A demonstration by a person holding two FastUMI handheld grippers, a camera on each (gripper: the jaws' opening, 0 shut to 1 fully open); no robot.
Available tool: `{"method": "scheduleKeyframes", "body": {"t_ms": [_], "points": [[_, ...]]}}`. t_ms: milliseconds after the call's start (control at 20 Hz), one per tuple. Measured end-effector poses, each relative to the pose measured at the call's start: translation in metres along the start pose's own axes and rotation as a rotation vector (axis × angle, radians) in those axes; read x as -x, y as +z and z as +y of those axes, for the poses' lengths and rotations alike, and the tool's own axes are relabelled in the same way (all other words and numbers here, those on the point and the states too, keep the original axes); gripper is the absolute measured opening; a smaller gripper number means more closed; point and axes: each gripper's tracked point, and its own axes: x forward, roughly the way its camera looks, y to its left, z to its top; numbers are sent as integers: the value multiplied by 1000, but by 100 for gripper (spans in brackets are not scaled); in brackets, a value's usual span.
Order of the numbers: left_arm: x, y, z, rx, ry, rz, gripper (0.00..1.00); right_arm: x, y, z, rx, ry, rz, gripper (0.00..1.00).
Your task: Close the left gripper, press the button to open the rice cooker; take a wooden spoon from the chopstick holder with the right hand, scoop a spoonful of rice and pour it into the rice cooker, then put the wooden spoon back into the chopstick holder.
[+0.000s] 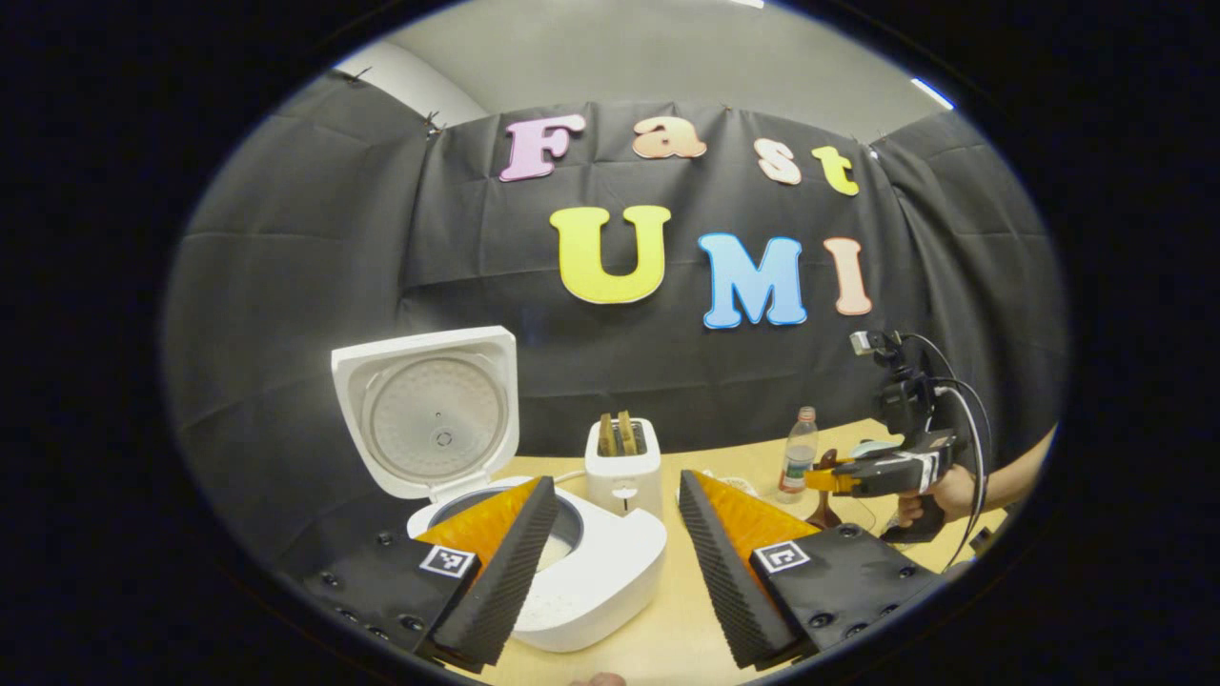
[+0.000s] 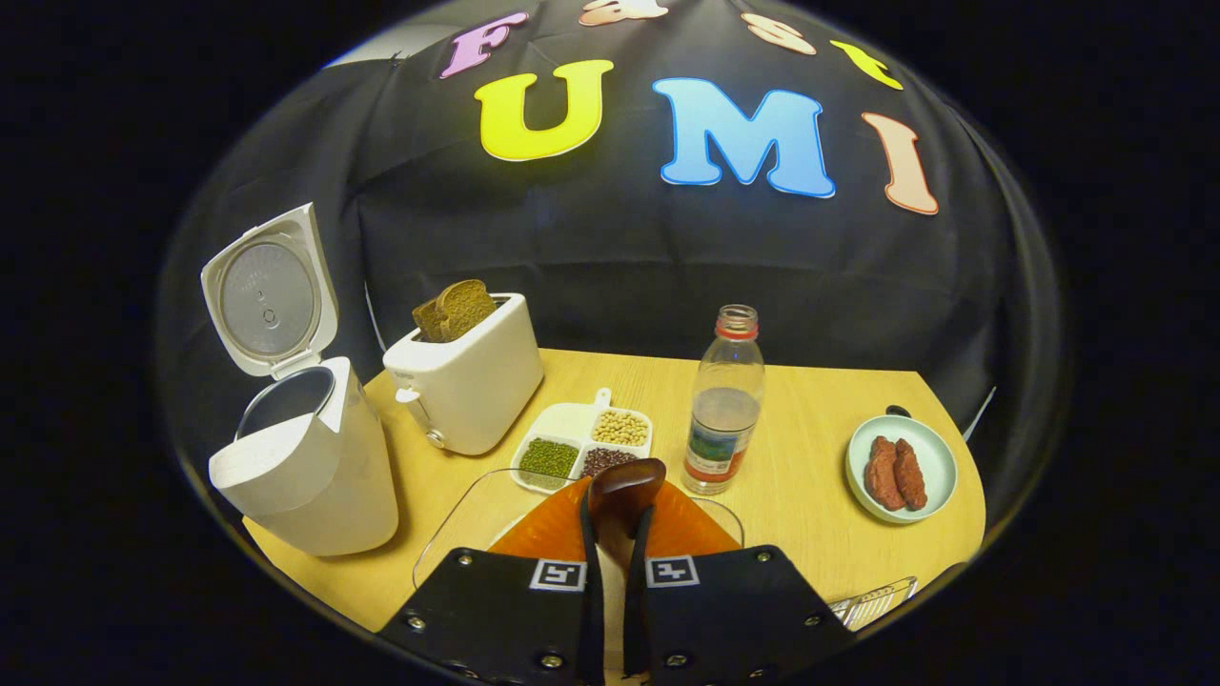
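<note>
The right tool (image 2: 615,534) is clamping the spoon (image 2: 624,491), its handle hidden between the fingers, above a glass dish (image 2: 448,534). The left tool (image 1: 610,534) is gaping apart, partly covering the open cooker (image 1: 591,572) at the wooden worktop's (image 2: 810,448) left edge.

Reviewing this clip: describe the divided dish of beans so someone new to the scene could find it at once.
Start at the white toaster with bread in its slots, on the wooden table. Just in front of it, left of the water bottle, lies the white divided dish. Unlike the round plate of two brown pieces farther right, it holds separate compartments of green, tan and dark beans.
</note>
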Motion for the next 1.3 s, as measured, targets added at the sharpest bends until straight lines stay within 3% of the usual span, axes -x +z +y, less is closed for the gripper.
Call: {"method": "scheduleKeyframes", "body": {"t_ms": [350,550,850,950,1150,1200,1300], "points": [[-1,-10,7,25,23,23,88,-2,0,18,-443,134,-11,8],[0,-6,2,18,25,22,88,6,8,-14,-731,156,-65,8],[1,4,-11,38,-1,-2,94,46,51,-67,-998,183,-218,8],[0,5,-13,45,-1,-8,90,63,64,-78,-1089,203,-264,8],[0,15,-11,54,-6,-31,94,89,87,-85,-1219,265,-332,8],[0,15,-10,53,-6,-34,88,94,95,-82,-1251,289,-346,8],[3,16,-5,48,-9,-40,88,103,106,-73,-1273,325,-360,8]]}}
